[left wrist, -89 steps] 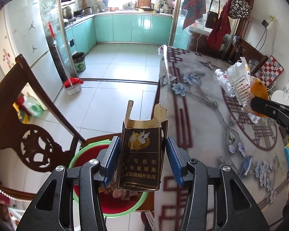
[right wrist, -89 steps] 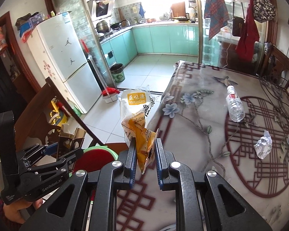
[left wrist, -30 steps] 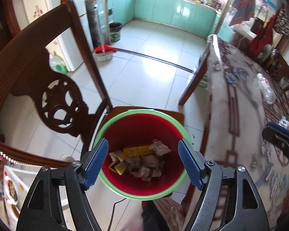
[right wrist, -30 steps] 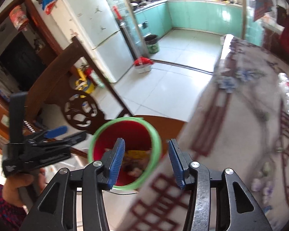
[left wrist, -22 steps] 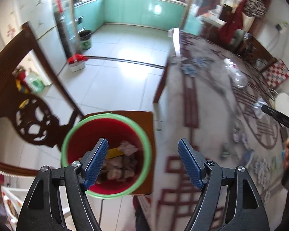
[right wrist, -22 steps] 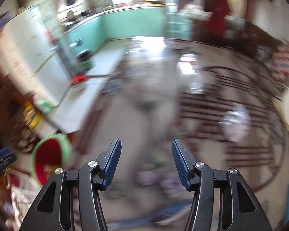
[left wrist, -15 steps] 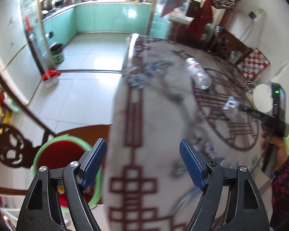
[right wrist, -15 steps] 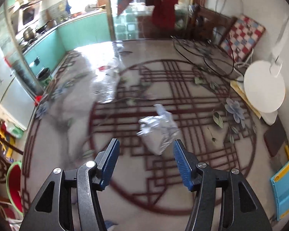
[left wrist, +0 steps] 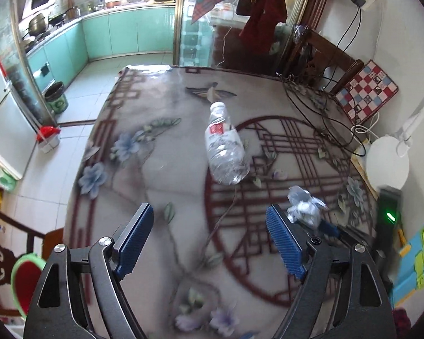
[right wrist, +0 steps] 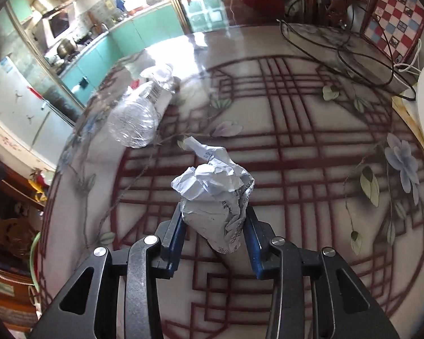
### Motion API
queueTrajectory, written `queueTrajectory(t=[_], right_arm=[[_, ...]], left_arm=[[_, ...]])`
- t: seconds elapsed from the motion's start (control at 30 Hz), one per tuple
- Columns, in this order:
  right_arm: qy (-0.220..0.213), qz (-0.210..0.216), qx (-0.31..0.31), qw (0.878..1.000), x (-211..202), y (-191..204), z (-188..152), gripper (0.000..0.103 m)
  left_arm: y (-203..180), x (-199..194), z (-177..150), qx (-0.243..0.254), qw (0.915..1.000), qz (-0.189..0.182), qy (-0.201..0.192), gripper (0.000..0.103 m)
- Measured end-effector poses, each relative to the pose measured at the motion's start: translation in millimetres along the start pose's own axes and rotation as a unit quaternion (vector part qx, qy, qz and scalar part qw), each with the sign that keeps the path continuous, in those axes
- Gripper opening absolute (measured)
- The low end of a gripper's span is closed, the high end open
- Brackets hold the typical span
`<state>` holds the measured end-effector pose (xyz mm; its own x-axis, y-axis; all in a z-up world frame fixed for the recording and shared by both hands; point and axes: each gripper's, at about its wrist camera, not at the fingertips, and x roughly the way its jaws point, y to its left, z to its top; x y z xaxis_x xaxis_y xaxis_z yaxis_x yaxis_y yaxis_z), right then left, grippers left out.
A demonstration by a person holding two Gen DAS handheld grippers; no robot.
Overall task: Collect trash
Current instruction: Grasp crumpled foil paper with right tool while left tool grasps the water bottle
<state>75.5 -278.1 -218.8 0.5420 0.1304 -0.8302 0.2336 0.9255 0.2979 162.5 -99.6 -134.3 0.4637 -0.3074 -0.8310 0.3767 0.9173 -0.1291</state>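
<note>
1. The right tool (right wrist: 214,231), bottom centre of its own view, has its blue pads pressed on both sides of a crumpled paper wad (right wrist: 214,195) above the patterned bench (right wrist: 311,155).
2. In the left wrist view the same wad (left wrist: 305,206) shows at lower right, partly behind the left tool's pad; whether it touches the bench cannot be told.
3. The left tool (left wrist: 209,240) hangs over the bench (left wrist: 155,169), jaws spread wide, holding nothing.
4. A clear plastic bottle (left wrist: 224,149) lies on its side at centre frame; the right view puts it (right wrist: 135,121) at upper left.
5. Only the left view clearly shows the red, green-rimmed bin (left wrist: 24,285), at the lower left edge, off the bench.
</note>
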Motion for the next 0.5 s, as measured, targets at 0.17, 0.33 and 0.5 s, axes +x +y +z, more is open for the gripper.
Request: queueTrajectory(t=[0.17, 0.33, 0.5], right_arm=[[-0.021, 0.019, 0.005, 1.000, -18.8, -17.0, 3.9, 0.036], [-0.021, 0.022, -0.005, 1.000, -19.9, -26.5, 8.3, 0.036], [-0.014, 0.034, 0.011, 0.999, -6.7, -36.1, 12.0, 0.037]], left_arm=[[-26.9, 61.3, 33.5, 0.009, 0.9994, 0.025, 0.023, 0.082], [-33.9, 125.9, 60.8, -0.006, 0.9971, 0.042, 0.062, 0.082], [-35.1, 169.9, 76.3, -0.008, 0.9935, 0.046, 0.103, 0.081]])
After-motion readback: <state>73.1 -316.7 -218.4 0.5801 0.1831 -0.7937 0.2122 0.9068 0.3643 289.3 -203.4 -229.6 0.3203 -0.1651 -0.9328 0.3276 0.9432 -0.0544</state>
